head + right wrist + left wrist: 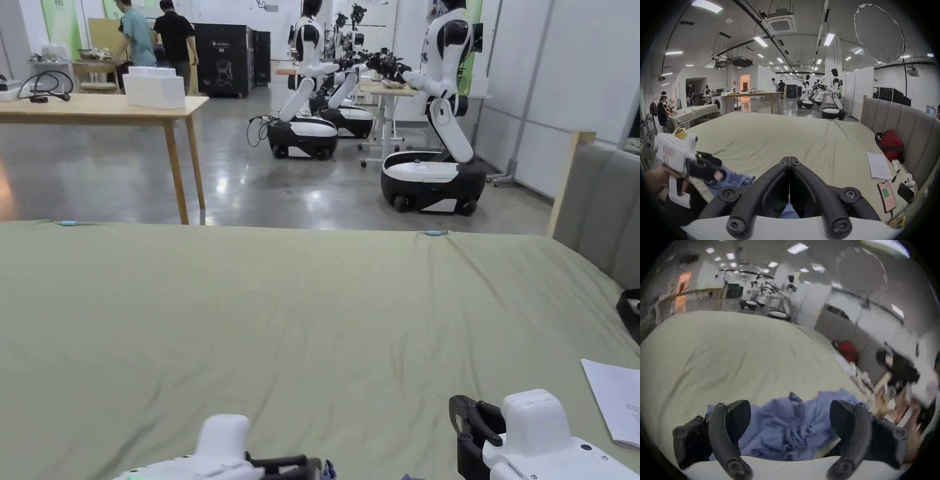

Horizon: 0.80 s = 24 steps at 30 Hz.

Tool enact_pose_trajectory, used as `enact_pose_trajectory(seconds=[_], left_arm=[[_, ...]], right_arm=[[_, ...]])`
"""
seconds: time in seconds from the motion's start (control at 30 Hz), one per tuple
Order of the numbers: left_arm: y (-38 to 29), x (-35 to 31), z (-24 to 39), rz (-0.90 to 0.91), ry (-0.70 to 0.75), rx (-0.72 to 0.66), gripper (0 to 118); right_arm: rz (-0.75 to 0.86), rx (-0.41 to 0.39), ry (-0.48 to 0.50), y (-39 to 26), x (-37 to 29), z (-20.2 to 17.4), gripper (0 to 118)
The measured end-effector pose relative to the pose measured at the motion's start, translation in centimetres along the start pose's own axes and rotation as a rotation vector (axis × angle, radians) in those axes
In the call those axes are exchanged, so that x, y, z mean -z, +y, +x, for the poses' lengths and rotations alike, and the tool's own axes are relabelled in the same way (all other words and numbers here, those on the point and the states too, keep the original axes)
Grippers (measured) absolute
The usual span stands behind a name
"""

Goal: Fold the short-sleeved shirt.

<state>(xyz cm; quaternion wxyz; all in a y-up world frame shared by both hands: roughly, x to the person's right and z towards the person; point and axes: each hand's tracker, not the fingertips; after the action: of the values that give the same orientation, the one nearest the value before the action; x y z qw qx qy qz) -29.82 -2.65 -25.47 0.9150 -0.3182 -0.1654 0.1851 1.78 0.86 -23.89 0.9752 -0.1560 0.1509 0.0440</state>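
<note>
A blue short-sleeved shirt [786,426] lies crumpled on the green bed sheet [281,325], close to the near edge. My left gripper [790,412] is open, one jaw on each side of the bunched cloth; this view is blurred. In the right gripper view the same left gripper [722,168] hangs over the shirt [735,180], held by a hand. My right gripper [789,158] is shut, tips together, above the sheet to the right of the shirt, and some blue cloth shows under its base. Both grippers, left [294,465] and right [465,412], sit at the head view's bottom edge.
A paper sheet [878,165], a phone [886,196] and a red bag [891,144] lie along the bed's right side by the grey headboard [893,116]. Beyond the bed stand a wooden table [100,109], wheeled white robots [437,169] and people.
</note>
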Motion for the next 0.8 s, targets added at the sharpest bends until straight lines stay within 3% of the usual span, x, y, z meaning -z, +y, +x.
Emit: enact_pose_trajectory(seconds=[0.1,0.17,0.2,0.23,0.27,0.4,0.47,0.57,0.6,0.73,0.77,0.8], left_arm=[[0.4,0.9,-3.2,0.008,0.114,-0.164,100],[-0.1,2.4,-4.5,-0.103,0.056,-0.242,87],[-0.9,2.9,-4.5,-0.110,0.024,-0.242,58],[-1.9,3.6,-3.6,-0.118,0.039,-0.216,21],[-2.9,4.2,-2.5,-0.149,0.039,-0.185,0],[-6.3,7.2,0.9,-0.256,-0.139,-0.266,0],[-7.0,7.3,2.8,-0.207,-0.135,-0.194,0],[-6.2,7.7,1.6,-0.218,-0.144,-0.324,0],[-5.9,7.0,1.6,-0.209,-0.114,-0.278,0],[-2.9,0.1,-1.1,-0.012,-0.061,-0.228,1],[-2.1,-1.4,-2.2,0.014,-0.027,-0.232,9],[-1.2,-3.0,-4.3,0.027,0.014,-0.233,34]], right_arm=[[-0.021,0.033,0.015,-0.2,0.2,0.2,1],[-0.031,0.035,0.018,-0.6,0.3,0.1,1],[-0.032,0.031,0.015,-0.8,0.4,0.0,1],[-0.037,0.033,0.017,-0.9,0.4,0.1,1],[-0.038,0.040,0.021,-1.0,0.4,0.1,1],[-0.037,0.059,0.034,-1.3,0.3,0.0,1],[-0.040,0.045,0.033,-1.5,0.2,-0.3,1],[-0.044,0.041,0.038,-1.5,0.2,-0.3,1],[-0.044,0.043,0.041,-1.4,0.1,-0.3,1],[-0.028,0.051,0.058,-1.2,-0.2,-0.6,1],[-0.026,0.055,0.062,-1.1,-0.1,-0.7,1],[-0.024,0.060,0.067,-1.1,0.1,-0.9,1]])
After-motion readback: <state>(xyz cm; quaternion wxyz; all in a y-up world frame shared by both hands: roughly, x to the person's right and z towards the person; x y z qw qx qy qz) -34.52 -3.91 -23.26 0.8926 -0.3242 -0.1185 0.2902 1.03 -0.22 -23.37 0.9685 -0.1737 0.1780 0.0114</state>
